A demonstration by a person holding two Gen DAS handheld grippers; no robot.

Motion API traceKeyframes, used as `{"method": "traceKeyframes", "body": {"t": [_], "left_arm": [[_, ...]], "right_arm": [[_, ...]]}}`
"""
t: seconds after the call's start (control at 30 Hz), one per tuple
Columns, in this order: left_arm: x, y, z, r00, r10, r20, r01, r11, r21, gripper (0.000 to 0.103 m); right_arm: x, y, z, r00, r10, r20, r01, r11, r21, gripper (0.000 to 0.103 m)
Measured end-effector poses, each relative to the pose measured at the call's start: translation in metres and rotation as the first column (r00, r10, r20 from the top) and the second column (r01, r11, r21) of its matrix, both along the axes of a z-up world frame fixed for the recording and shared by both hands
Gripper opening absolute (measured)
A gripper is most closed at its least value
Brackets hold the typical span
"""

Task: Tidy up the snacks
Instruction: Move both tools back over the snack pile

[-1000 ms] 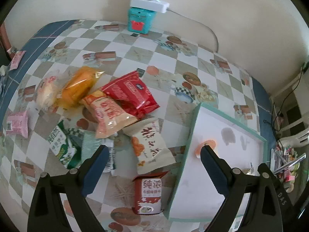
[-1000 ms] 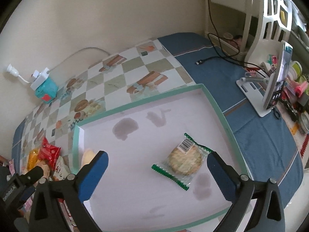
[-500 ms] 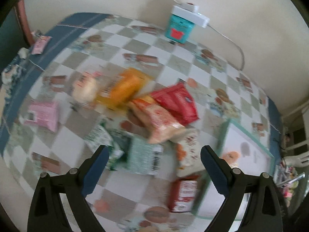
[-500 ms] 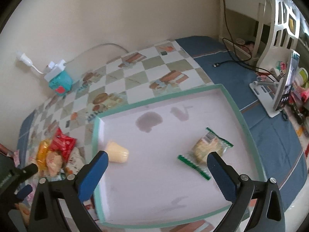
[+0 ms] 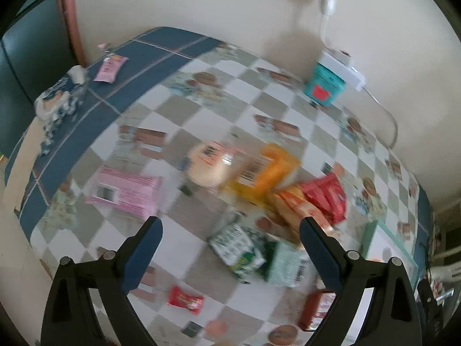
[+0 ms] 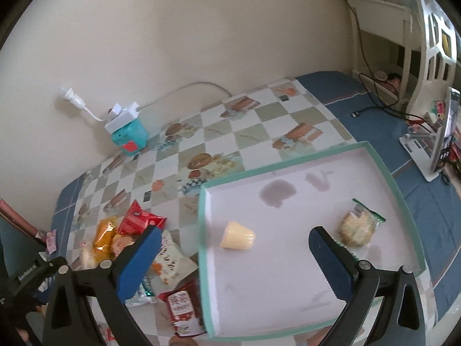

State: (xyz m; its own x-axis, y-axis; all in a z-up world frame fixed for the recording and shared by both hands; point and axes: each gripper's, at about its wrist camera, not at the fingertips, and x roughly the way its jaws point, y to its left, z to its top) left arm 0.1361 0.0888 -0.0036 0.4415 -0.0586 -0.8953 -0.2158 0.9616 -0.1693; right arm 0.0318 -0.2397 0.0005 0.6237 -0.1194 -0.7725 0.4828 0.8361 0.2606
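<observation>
A green-rimmed white tray (image 6: 299, 164) lies on the checked tablecloth. In it lie a pale yellow jelly cup (image 6: 236, 235) and a wrapped round biscuit (image 6: 358, 226). Left of the tray is a pile of snacks: red packet (image 5: 325, 194), orange packet (image 5: 263, 173), pink packet (image 5: 126, 193), green packets (image 5: 245, 249), a small red candy (image 5: 185, 302). My left gripper (image 5: 230, 226) is open and empty above the pile. My right gripper (image 6: 230, 238) is open and empty above the tray's left part.
A teal box (image 6: 129, 137) with a white power strip on it stands by the wall. A phone on a stand (image 6: 445, 135) and cables lie right of the tray. Small items (image 5: 77, 80) lie on the blue cloth edge at far left.
The left gripper has swung left, off the tray and over the snack pile; its view is blurred by motion. The right gripper has shifted left across the tray, and the jelly cup has come into view.
</observation>
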Motion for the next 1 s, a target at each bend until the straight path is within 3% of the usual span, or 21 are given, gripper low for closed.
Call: {"method": "traceKeyframes", "body": {"t": [0.27, 0.5, 0.83, 1.0], "left_arm": [[-0.002, 0.063, -0.003, 0.993, 0.118, -0.019, -0.117, 0.993, 0.021, 0.096], [-0.006, 0.103, -0.019, 0.979, 0.189, -0.078, -0.188, 0.982, 0.024, 0.096], [-0.011, 0.095, -0.059, 0.979, 0.071, -0.192, -0.077, 0.997, -0.025, 0.096], [-0.022, 0.082, -0.074, 0.973, -0.003, -0.229, -0.009, 0.999, -0.049, 0.096]], "right_arm": [[0.022, 0.053, -0.007, 0.994, 0.11, -0.028, -0.11, 0.994, 0.001, 0.103], [0.046, 0.114, -0.024, 0.969, 0.235, -0.076, -0.237, 0.971, -0.016, 0.103], [0.072, 0.161, -0.073, 0.921, 0.325, -0.216, -0.326, 0.945, 0.035, 0.102], [0.079, 0.173, -0.088, 0.892, 0.371, -0.257, -0.372, 0.927, 0.045, 0.093]]}}
